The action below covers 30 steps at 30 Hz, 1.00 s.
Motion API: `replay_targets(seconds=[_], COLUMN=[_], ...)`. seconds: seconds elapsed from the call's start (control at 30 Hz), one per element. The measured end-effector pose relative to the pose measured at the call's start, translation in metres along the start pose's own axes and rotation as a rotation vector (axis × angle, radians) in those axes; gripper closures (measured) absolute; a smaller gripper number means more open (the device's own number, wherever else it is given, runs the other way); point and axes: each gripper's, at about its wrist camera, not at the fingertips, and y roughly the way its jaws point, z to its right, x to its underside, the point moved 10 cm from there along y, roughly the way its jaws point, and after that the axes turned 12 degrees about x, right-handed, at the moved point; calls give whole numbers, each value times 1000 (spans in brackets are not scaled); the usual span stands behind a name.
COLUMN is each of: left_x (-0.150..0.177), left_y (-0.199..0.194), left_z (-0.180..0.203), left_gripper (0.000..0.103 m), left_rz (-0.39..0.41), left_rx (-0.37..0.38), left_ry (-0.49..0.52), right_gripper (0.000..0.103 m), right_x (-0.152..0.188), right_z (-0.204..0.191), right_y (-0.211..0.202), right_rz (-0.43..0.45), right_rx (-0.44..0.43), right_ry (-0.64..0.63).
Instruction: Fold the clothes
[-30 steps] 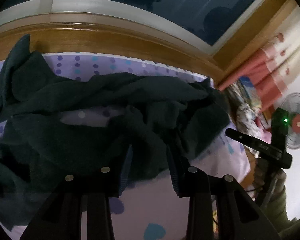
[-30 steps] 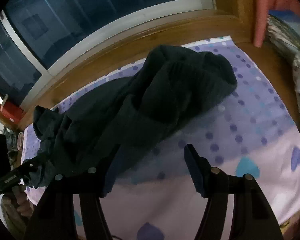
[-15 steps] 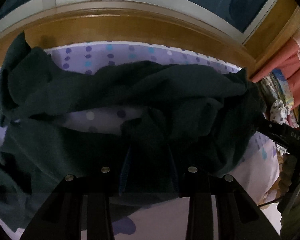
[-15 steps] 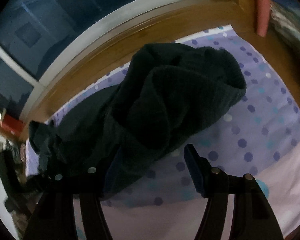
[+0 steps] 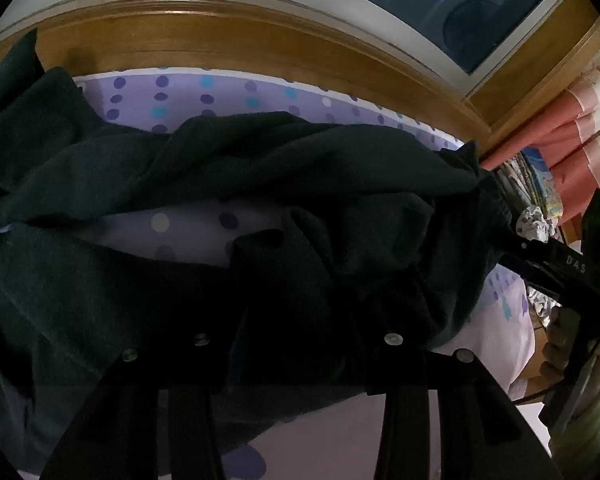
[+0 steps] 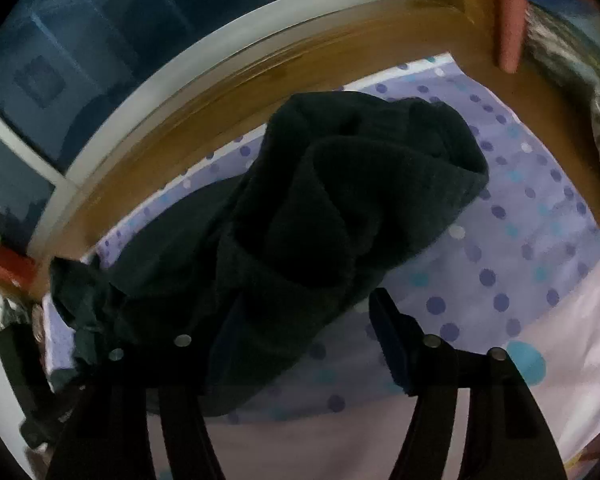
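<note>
A dark green garment (image 5: 260,160) lies crumpled across a purple dotted bed sheet (image 5: 204,96). My left gripper (image 5: 300,312) hangs low over its near folds. The jaws are opening, with cloth lying between them and not pinched. In the right wrist view the garment's bunched end (image 6: 340,184) rises in a heap. My right gripper (image 6: 300,300) is over its near edge with its jaws opening. Its left finger is above the cloth and its right finger (image 6: 384,320) is above bare sheet (image 6: 520,240). The right gripper's black body (image 5: 560,268) also shows at the garment's right end.
A wooden sill (image 5: 220,40) and a dark window run along the far side of the bed. A pink curtain (image 5: 560,140) and patterned bedding hang at the right. A person's hand (image 5: 560,344) holds the right gripper's handle. Bare sheet (image 6: 480,400) lies near me.
My left gripper has sunk onto the garment, so cloth now fills the gap where sheet showed. My right gripper has moved closer to the bunched end. Both pairs of jaws stand slightly wider.
</note>
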Motion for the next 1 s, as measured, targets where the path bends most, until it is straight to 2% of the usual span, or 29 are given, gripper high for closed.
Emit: replay_targets(seconds=[0.1, 0.17, 0.23, 0.27, 0.3, 0.37, 0.4, 0.53, 0.73, 0.87, 1.0], left_x=[-3, -3, -3, -3, -3, -3, -3, 0, 23, 34, 47], left_y=[6, 8, 10, 10, 9, 6, 3, -5, -17, -12, 7], left_z=[3, 5, 6, 8, 11, 17, 20, 41, 89, 126, 153], left_gripper=[54, 54, 63, 76, 85, 97, 97, 97, 97, 97, 96], left_rz=[10, 25, 37, 38, 37, 43, 48, 44, 17, -48, -131], left_rx=[0, -13, -45, -58, -47, -18, -7, 23, 96, 122, 122], left_ry=[-3, 11, 40, 57, 54, 37, 29, 26, 41, 84, 134], right_gripper=[34, 35, 44, 60, 67, 80, 84, 87, 88, 88, 88], right_x=[-2, -4, -8, -9, -10, -12, -13, -14, -14, -1, 19], right_z=[-10, -14, -13, -10, -7, -1, 1, 14, 56, 89, 133], right_y=[12, 27, 39, 41, 39, 35, 29, -4, -63, -87, -82], right_rz=[-18, -38, -40, -33, -31, -25, -16, 37, 118, 135, 87], right_rx=[-20, -33, -22, -16, -33, -67, -83, -133, -178, -152, -102], right_ry=[-37, -41, -29, -18, -6, 13, 4, -25, -21, -26, -14])
